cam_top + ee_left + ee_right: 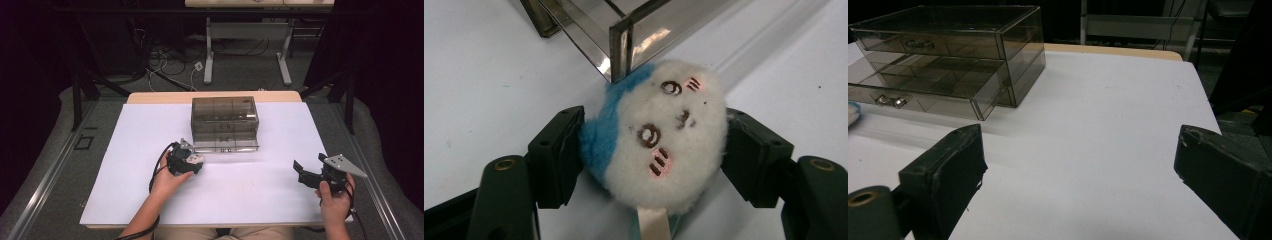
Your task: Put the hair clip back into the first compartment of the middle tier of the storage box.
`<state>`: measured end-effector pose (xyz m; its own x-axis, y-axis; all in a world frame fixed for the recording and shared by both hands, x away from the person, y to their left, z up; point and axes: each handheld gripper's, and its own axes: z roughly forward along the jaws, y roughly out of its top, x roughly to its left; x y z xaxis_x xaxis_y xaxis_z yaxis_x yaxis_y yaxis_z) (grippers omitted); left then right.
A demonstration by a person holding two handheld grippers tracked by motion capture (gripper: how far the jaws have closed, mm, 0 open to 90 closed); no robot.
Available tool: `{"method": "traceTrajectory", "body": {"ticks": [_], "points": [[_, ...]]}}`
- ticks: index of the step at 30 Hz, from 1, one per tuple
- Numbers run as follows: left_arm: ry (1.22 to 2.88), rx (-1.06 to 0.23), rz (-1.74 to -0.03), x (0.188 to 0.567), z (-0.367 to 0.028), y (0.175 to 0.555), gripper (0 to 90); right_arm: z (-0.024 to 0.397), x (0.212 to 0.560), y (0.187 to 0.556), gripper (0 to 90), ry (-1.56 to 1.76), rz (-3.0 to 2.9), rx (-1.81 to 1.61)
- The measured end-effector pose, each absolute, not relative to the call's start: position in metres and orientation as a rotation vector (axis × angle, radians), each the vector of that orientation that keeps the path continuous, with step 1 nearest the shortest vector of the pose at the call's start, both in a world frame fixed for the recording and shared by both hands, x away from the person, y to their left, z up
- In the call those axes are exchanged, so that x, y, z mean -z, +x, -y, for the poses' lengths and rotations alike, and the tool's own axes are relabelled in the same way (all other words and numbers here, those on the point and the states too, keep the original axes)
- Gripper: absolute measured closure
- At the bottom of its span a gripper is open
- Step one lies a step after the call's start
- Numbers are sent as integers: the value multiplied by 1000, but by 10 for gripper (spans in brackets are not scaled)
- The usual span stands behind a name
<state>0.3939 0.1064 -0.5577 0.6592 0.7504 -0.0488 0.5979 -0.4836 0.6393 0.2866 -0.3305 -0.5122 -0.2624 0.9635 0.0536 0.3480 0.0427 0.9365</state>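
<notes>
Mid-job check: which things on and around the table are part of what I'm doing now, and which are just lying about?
In the job:
- plush toy, clamped by the left gripper
- clear drawer box, bottom drawer pulled out
- right gripper, open, holding nothing

Lying about:
- cables on the floor
- far table's legs

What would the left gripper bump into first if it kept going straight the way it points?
Probably the corner of the clear drawer box, right behind the plush toy that the left gripper is clamped on. The toy seems to touch that corner already, though depth is unclear.
</notes>
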Motion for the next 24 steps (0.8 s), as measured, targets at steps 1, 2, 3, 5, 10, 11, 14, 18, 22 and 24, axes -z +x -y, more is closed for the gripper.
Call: {"method": "traceTrajectory", "body": {"ticks": [1,2,3,5,10,11,14,18,22,24], "points": [[2244,-317,-1032,558,-107,394,321,330,512,287,58,1332,-1680,-1222],[2245,-317,-1031,557,-107,394,326,330,513,287,59,1332,-1681,-1219],[2246,-318,-1030,557,-107,394,332,330,513,287,62,1335,-1681,-1214],[2243,-320,-1028,557,-107,394,341,330,513,287,63,1340,-1679,-1214],[2250,-323,-1016,557,-107,393,358,330,513,287,63,1336,-1680,-1214],[2250,-322,-1017,557,-107,393,360,330,513,287,63,1336,-1681,-1213],[2245,-322,-1026,556,-107,392,368,331,513,287,63,1334,-1680,-1213],[2244,-310,-1019,556,-108,391,375,331,513,287,64,1339,-1673,-1213],[2261,-317,-1005,555,-109,390,379,331,513,287,63,1334,-1674,-1215],[2244,-311,-1023,555,-109,389,381,331,513,287,63,1336,-1678,-1213]]}}
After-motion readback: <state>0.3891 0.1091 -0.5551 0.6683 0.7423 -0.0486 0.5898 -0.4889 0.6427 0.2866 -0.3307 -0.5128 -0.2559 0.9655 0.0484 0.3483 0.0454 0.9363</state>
